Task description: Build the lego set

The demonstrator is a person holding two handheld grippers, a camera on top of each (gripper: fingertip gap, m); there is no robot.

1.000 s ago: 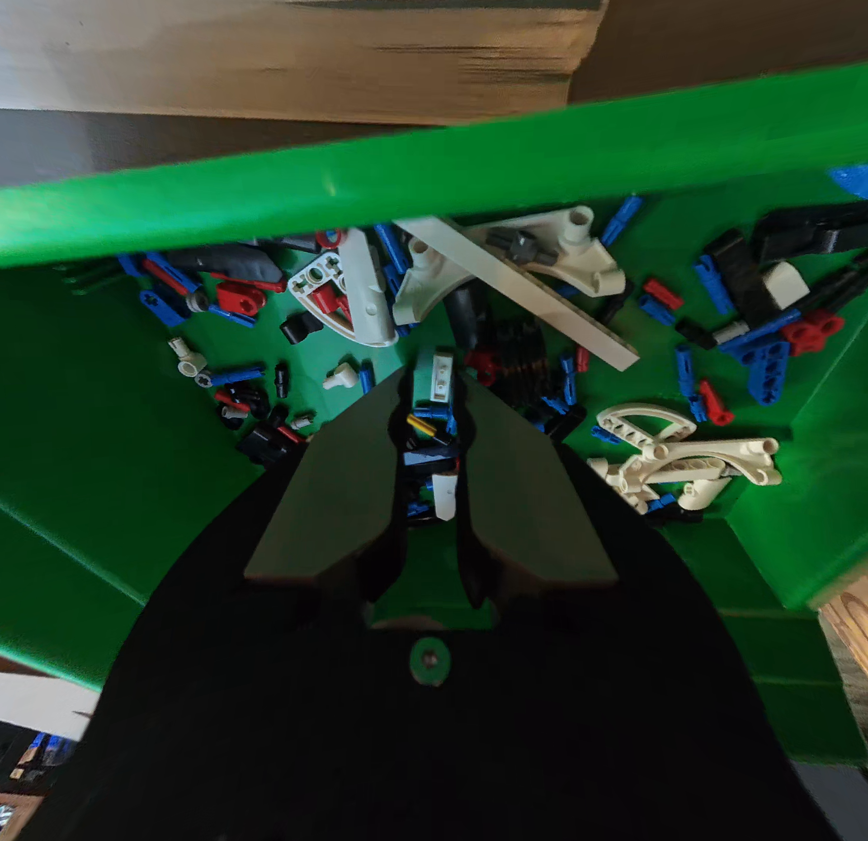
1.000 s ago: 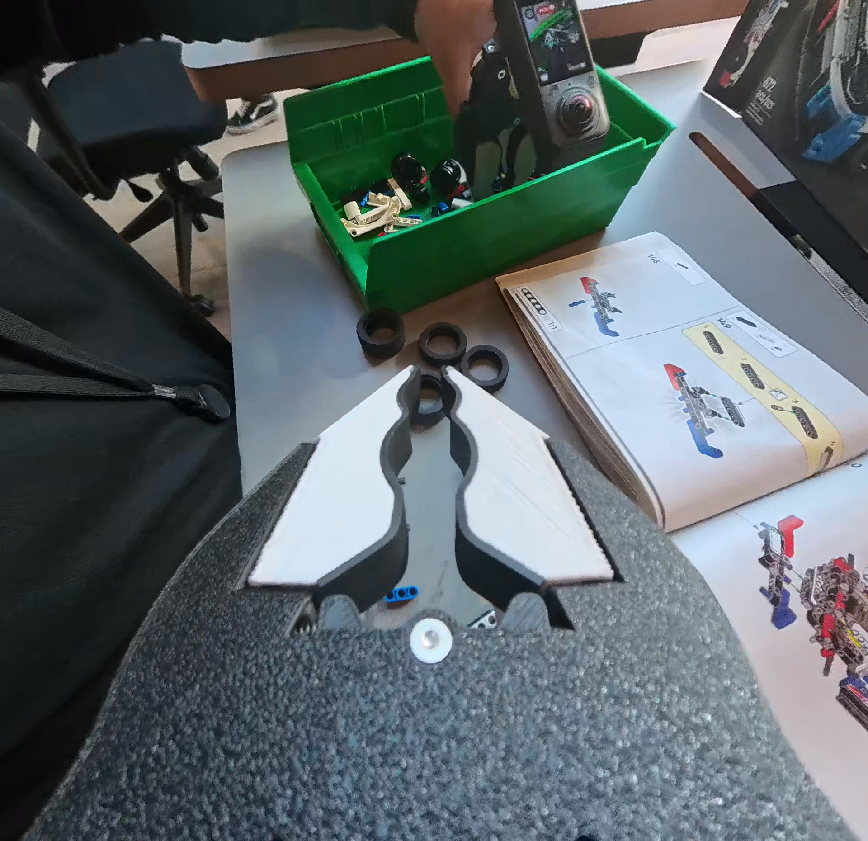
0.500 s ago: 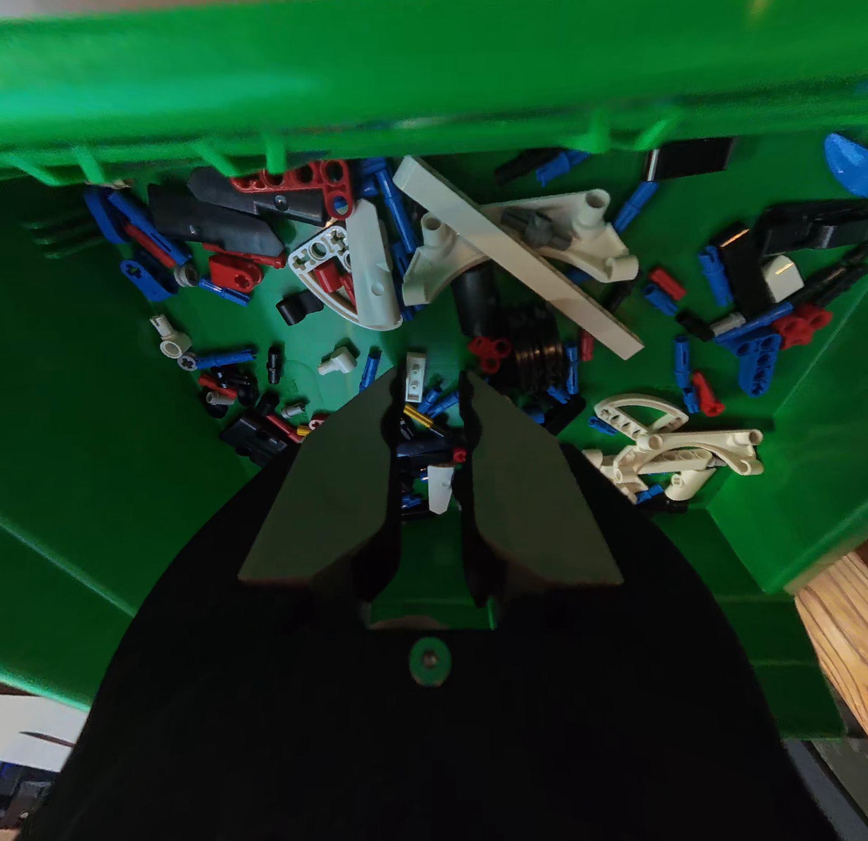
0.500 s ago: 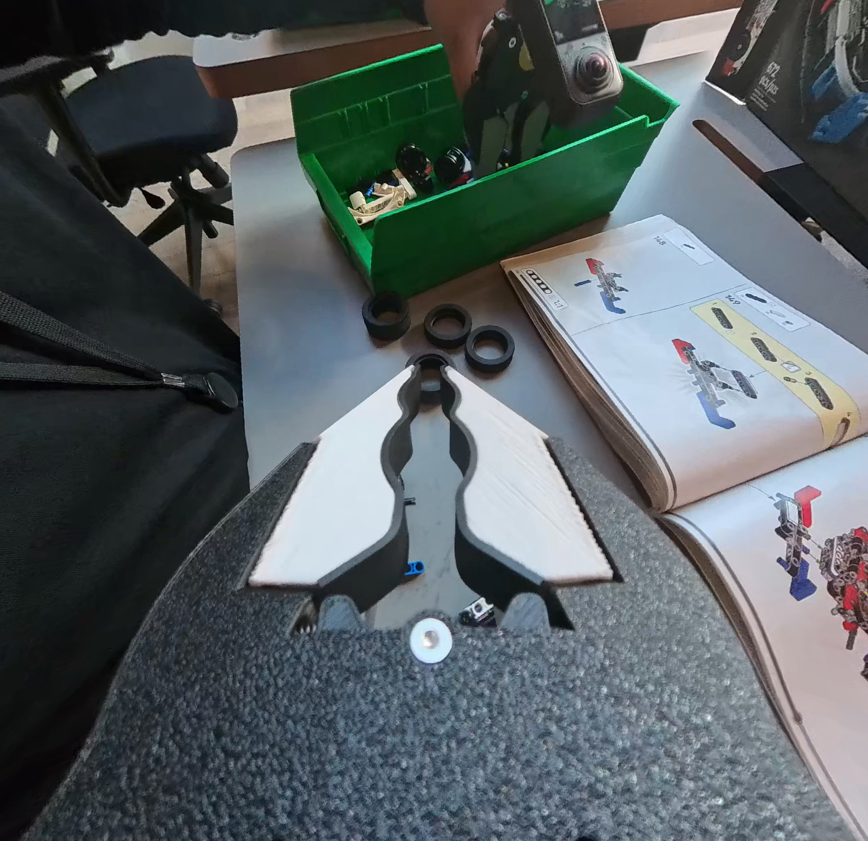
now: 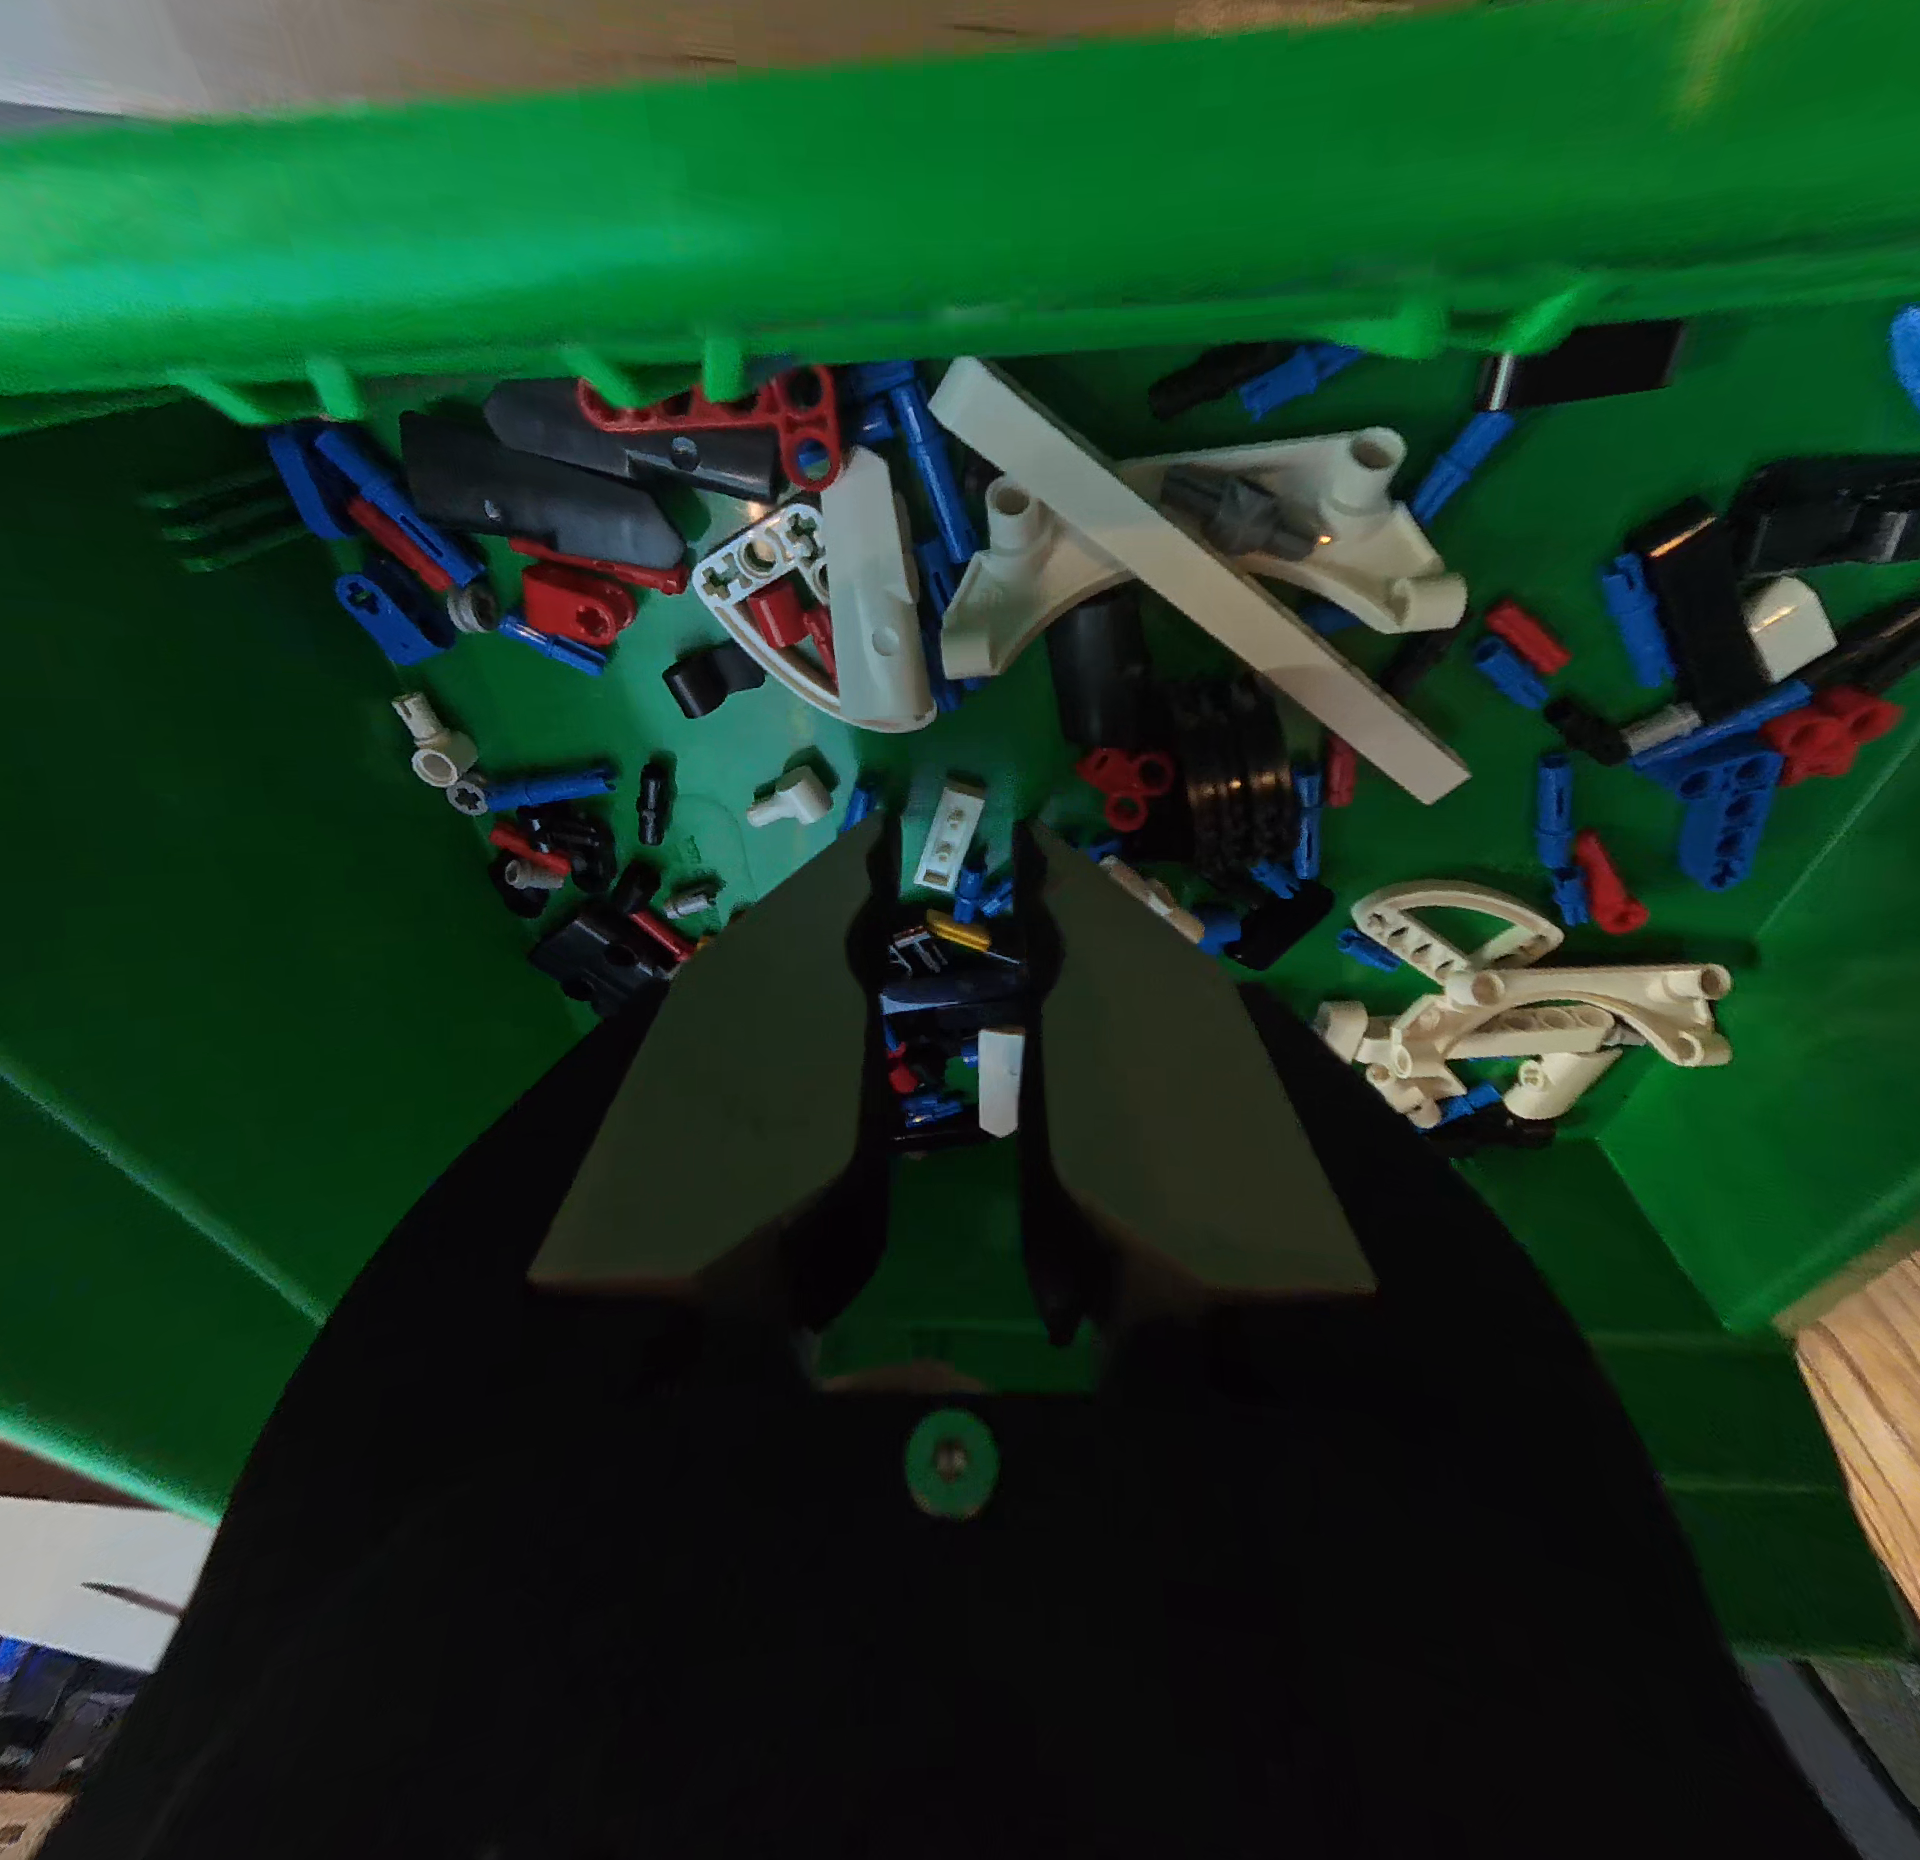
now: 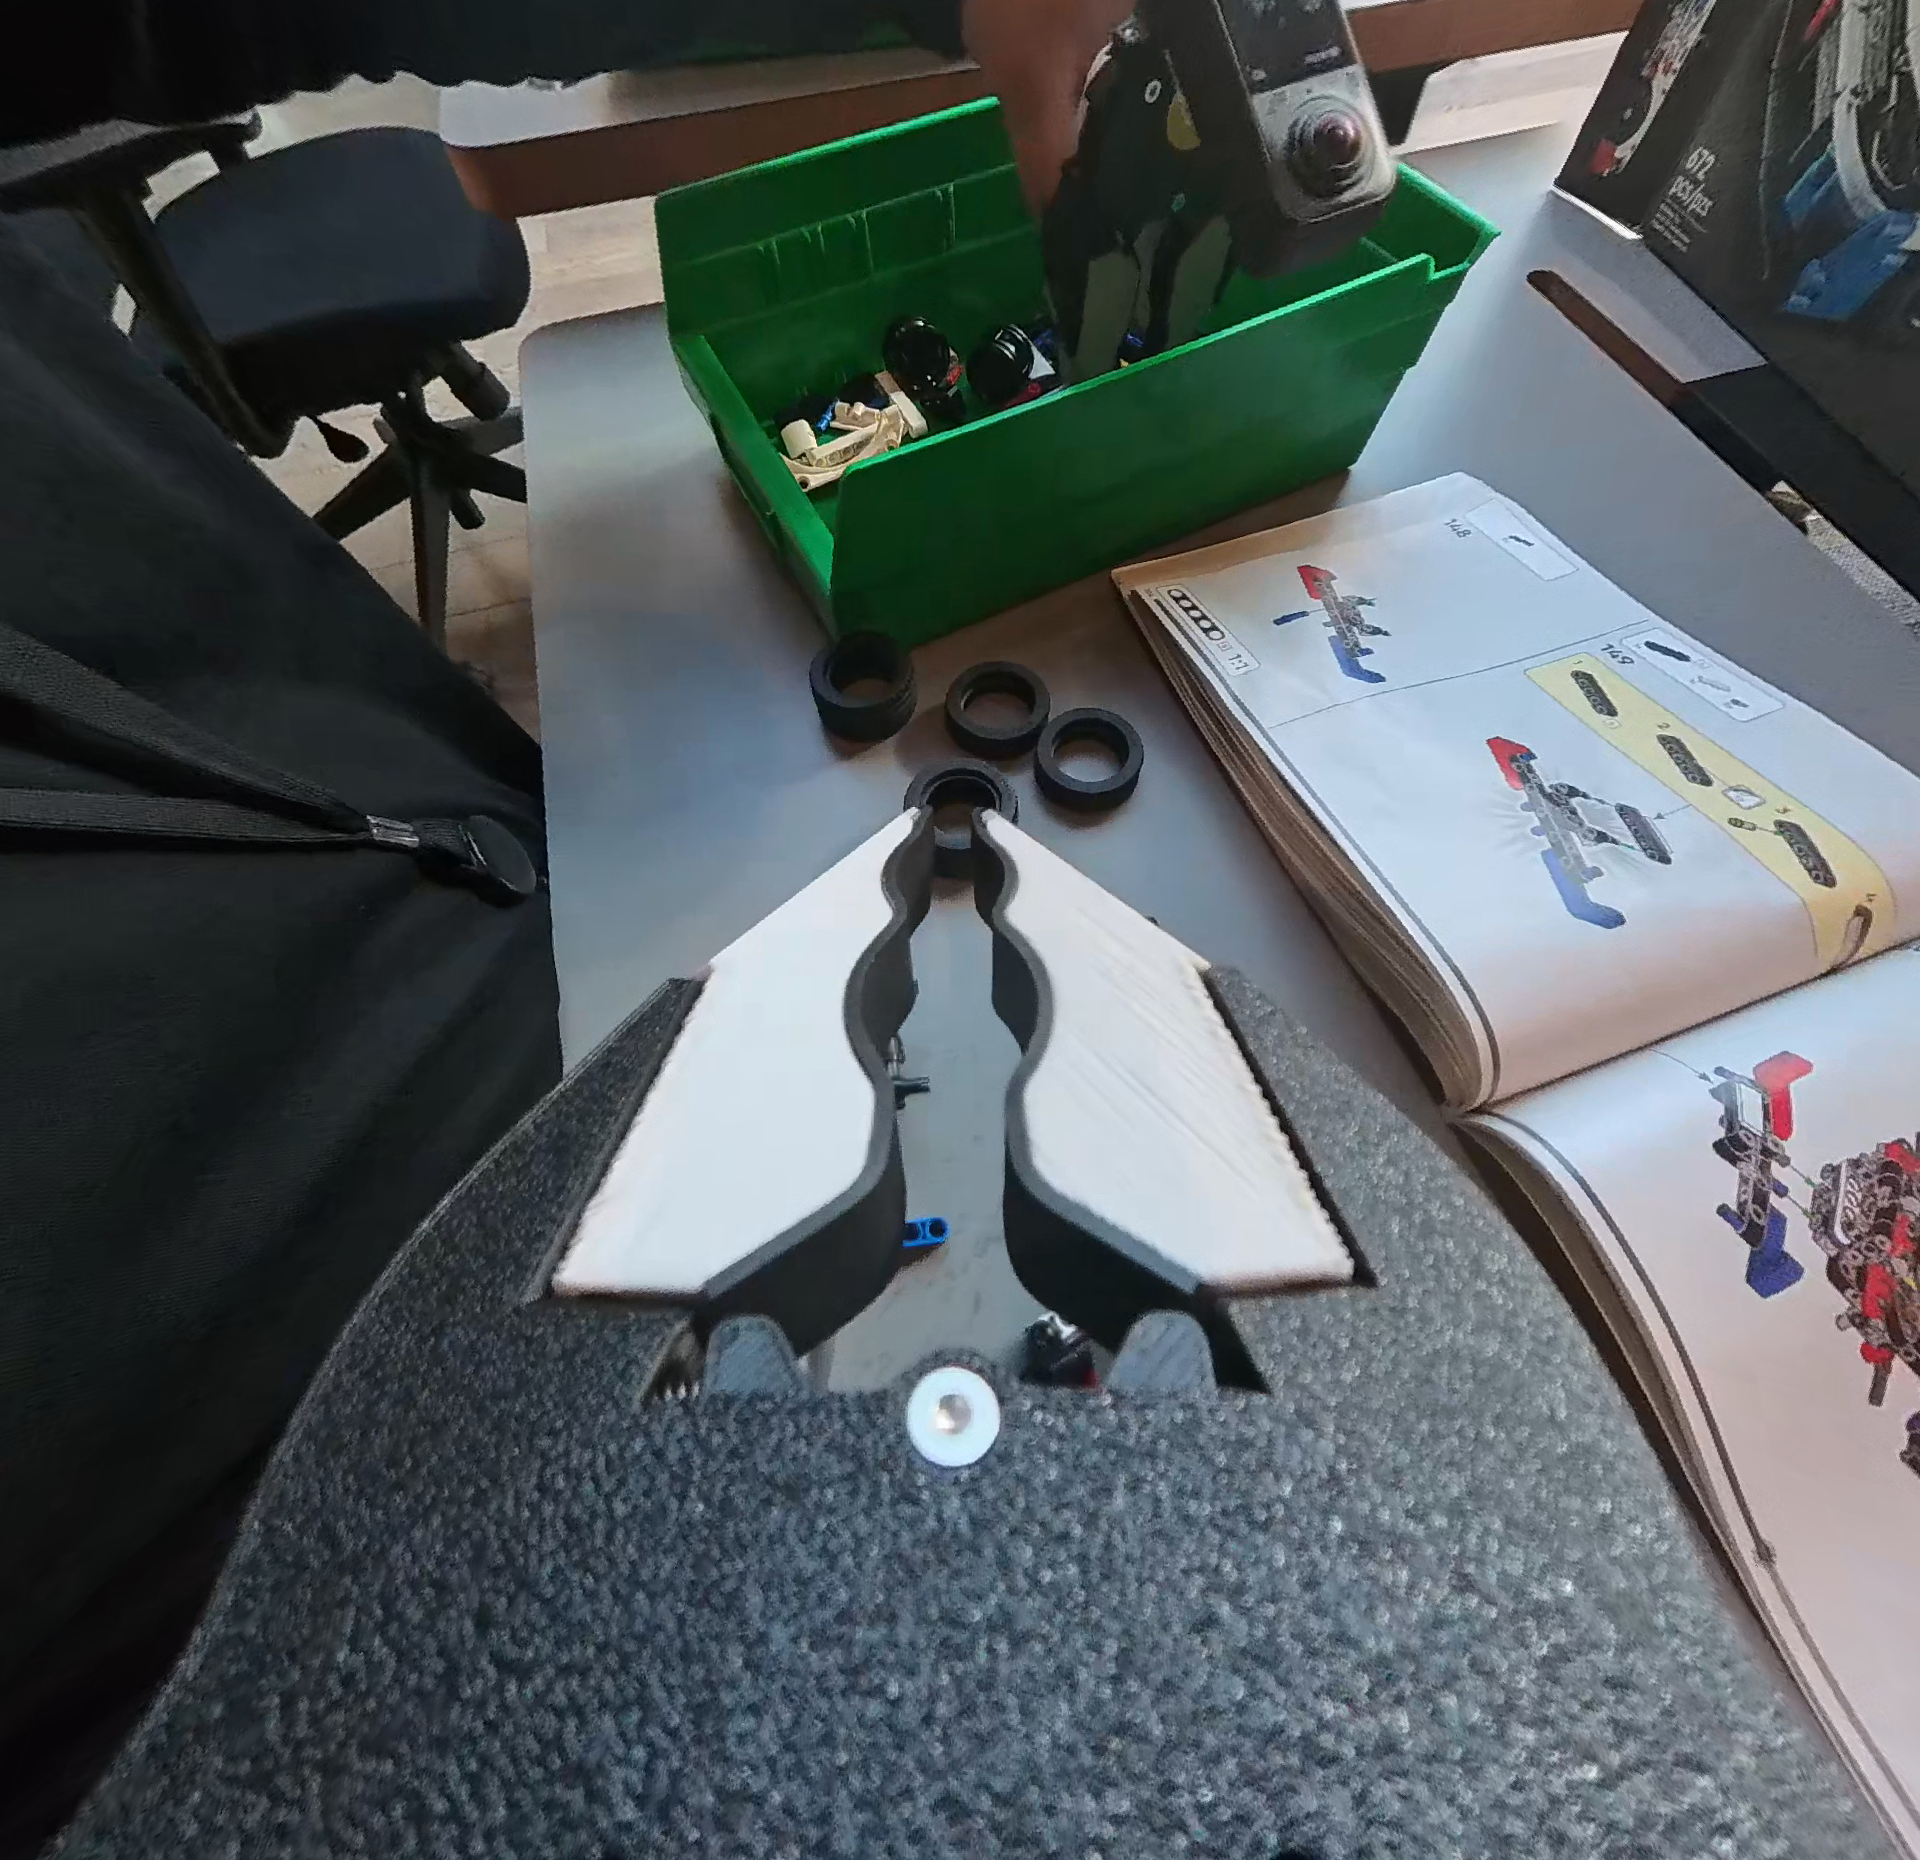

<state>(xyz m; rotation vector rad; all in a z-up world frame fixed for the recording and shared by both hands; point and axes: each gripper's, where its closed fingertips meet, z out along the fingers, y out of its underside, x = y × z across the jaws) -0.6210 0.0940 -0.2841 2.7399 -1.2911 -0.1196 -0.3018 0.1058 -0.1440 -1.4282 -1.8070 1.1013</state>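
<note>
Reaching into the green bin (image 5: 935, 200), left gripper (image 5: 951, 844) hovers over loose lego pieces (image 5: 1143, 605), jaws narrowly parted, nothing gripped; small white brick (image 5: 951, 828) lies just past the tips. Bin floor holds white, blue, red, black parts. Right gripper (image 6: 951, 823) sits low over grey table (image 6: 665, 688), jaws nearly closed with a slim gap, empty, tips at a black tire (image 6: 961, 787). Three more tires (image 6: 997, 709) beside bin (image 6: 1091, 480). Open manual (image 6: 1507, 771) on the right, box (image 6: 1787, 127) behind it.
</note>
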